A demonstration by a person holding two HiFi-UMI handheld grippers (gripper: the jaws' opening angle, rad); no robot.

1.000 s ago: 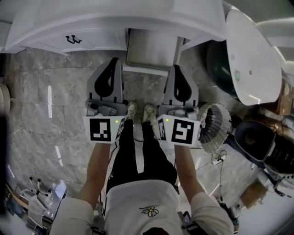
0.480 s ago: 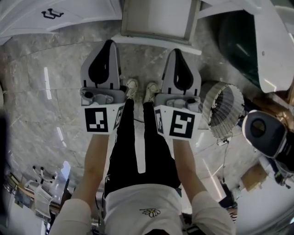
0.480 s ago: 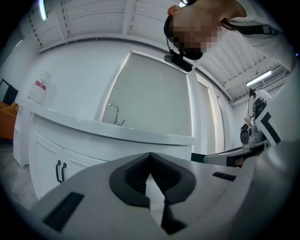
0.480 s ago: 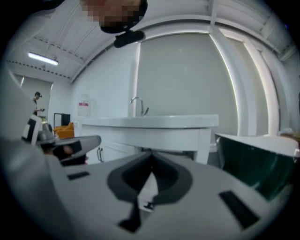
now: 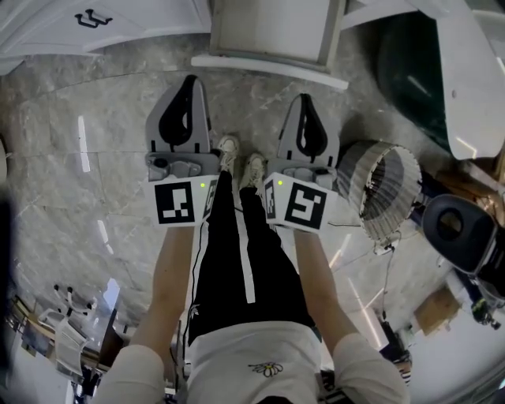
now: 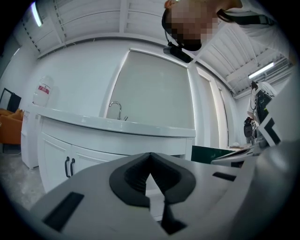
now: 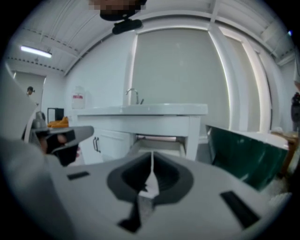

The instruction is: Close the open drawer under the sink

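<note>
The white drawer (image 5: pixel 268 28) stands pulled out from the sink cabinet (image 5: pixel 118 24), its front panel (image 5: pixel 272 71) facing me. In the right gripper view the open drawer (image 7: pixel 157 140) shows straight ahead below the counter and tap (image 7: pixel 132 96). My left gripper (image 5: pixel 188 83) is shut and empty, short of the drawer front and a little to its left. My right gripper (image 5: pixel 308 102) is also shut and empty, just short of the panel's right part. In the gripper views the left gripper (image 6: pixel 150 157) faces the cabinet doors with black handles (image 6: pixel 69 166), and the right gripper (image 7: pixel 152 157) faces the drawer.
A dark green tub (image 5: pixel 410 71) stands to the right of the cabinet, also seen as the green tub (image 7: pixel 243 150). A wire basket (image 5: pixel 384 189) and a black round appliance (image 5: pixel 458 225) lie on the floor at right. My feet (image 5: pixel 241 166) stand between the grippers on marble floor.
Both grippers have sunk lower in front of the cabinet and stay shut. The head view has shifted so the drawer now sits at the top edge. The drawer remains open.
</note>
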